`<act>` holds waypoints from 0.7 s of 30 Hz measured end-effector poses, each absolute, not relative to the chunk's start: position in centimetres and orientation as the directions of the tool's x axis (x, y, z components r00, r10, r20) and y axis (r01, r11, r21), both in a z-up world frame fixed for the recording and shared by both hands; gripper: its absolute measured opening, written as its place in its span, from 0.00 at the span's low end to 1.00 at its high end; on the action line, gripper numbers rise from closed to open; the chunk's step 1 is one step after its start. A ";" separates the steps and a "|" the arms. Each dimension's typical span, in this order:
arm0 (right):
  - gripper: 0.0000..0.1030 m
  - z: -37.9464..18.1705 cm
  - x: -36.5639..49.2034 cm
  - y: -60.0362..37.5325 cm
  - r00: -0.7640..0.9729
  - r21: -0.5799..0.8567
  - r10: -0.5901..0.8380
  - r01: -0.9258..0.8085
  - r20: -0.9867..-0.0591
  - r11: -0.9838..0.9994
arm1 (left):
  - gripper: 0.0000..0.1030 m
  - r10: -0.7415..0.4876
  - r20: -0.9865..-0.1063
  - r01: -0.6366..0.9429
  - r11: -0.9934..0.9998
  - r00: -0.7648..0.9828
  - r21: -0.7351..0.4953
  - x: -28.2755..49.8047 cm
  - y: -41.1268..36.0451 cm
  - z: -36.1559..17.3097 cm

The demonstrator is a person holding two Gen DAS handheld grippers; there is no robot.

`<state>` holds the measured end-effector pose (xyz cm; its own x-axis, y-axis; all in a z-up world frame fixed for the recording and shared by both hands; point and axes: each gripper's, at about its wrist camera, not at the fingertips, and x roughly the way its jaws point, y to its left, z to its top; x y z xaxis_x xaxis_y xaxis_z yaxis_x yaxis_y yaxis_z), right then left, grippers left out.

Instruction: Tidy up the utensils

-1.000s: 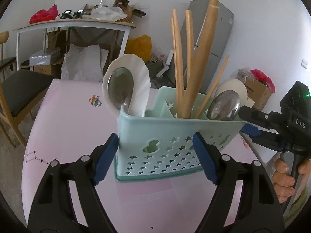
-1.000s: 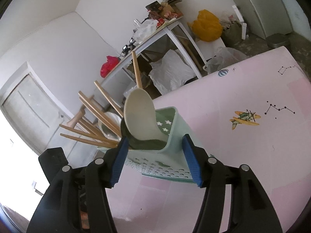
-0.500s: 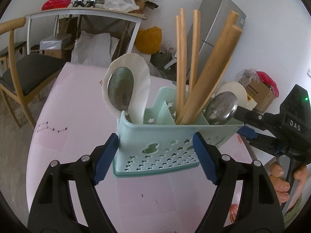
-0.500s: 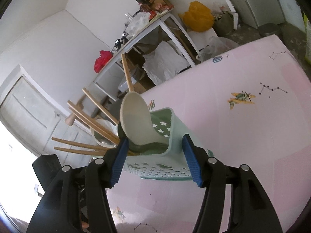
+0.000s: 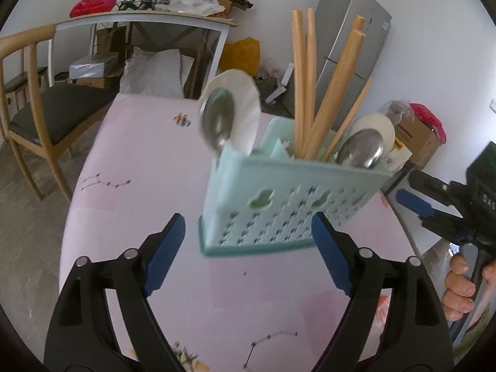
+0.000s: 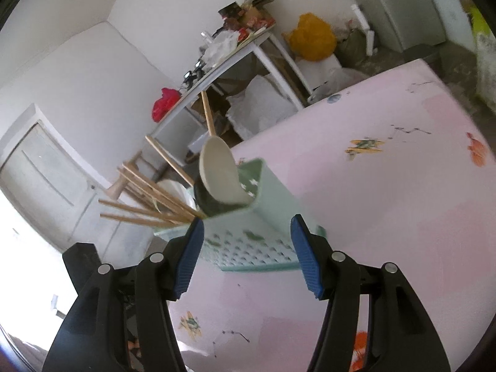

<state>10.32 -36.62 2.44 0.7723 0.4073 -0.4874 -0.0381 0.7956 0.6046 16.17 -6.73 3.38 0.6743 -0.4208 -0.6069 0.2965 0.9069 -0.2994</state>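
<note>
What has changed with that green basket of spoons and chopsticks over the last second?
The left gripper has let go of the mint-green utensil caddy: its jaws are opening and now stand clear of the caddy's sides. The right gripper also sits a little back from the caddy's end, pads apart from it. The wooden chopsticks, metal spoons and white spoons stay in their compartments, and the caddy stays on the pink table.

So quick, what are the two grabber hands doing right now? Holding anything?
Left gripper: jaws opening, pads off the utensil caddy, holding nothing.
Right gripper: open, the caddy just ahead, holding nothing.
</note>
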 end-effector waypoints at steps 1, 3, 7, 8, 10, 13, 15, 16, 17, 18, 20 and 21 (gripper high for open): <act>0.57 2.5 9.5 -36.2 0.780 0.577 0.376 -0.023 -0.501 0.817 | 0.80 -0.412 -0.614 0.289 0.911 0.673 -0.294 15.7 -6.6 3.3; 0.60 2.6 8.2 -35.1 0.791 0.516 0.318 -0.004 -0.523 0.856 | 0.82 -0.392 -0.629 0.274 0.920 0.672 -0.280 14.9 -6.4 3.1; 0.70 3.1 6.1 -31.6 0.809 0.324 0.164 0.035 -0.564 0.945 | 0.88 -0.303 -0.636 0.233 0.953 0.710 -0.193 13.0 -6.6 3.3; 0.75 3.2 5.6 -30.3 0.815 0.255 0.111 0.046 -0.569 0.966 | 0.89 -0.273 -0.627 0.223 0.962 0.730 -0.159 12.4 -6.7 3.6; 0.82 3.4 5.1 -29.1 0.822 0.183 0.052 0.064 -0.567 0.981 | 0.91 -0.241 -0.611 0.215 0.970 0.754 -0.117 11.8 -7.0 4.0; 0.88 3.7 4.4 -27.2 0.831 0.078 -0.037 0.096 -0.554 0.992 | 0.92 -0.185 -0.587 0.188 0.981 0.788 -0.058 10.7 -7.4 4.8; 0.92 3.7 4.2 -26.7 0.830 0.042 -0.083 0.127 -0.551 0.991 | 0.92 -0.177 -0.581 0.180 0.982 0.795 -0.053 10.2 -7.5 5.2; 0.92 3.8 4.2 -26.7 0.829 0.031 -0.099 0.139 -0.550 0.990 | 0.92 -0.164 -0.579 0.167 0.985 0.799 -0.049 10.2 -7.4 5.3; 0.93 3.9 4.1 -26.5 0.828 0.015 -0.125 0.160 -0.546 0.987 | 0.92 -0.127 -0.577 0.135 0.990 0.807 -0.029 10.1 -7.4 5.5; 0.94 3.9 4.1 -26.5 0.827 0.003 -0.145 0.175 -0.544 0.985 | 0.92 -0.100 -0.575 0.114 0.993 0.812 -0.012 9.7 -7.4 5.6; 0.94 4.0 3.9 -26.6 0.823 -0.017 -0.179 0.201 -0.539 0.979 | 0.92 -0.030 -0.545 0.051 0.998 0.838 0.022 9.2 -7.3 6.0; 0.94 3.9 3.7 -26.5 0.822 -0.023 -0.188 0.209 -0.538 0.978 | 0.92 -0.009 -0.527 0.029 0.999 0.850 0.030 8.9 -7.2 6.3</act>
<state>3.69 -26.51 3.94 0.8217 -0.1883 -0.5380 0.2086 0.9777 -0.0235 8.93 -7.21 6.30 0.8497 -0.0085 -0.5272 0.0287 0.9991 0.0302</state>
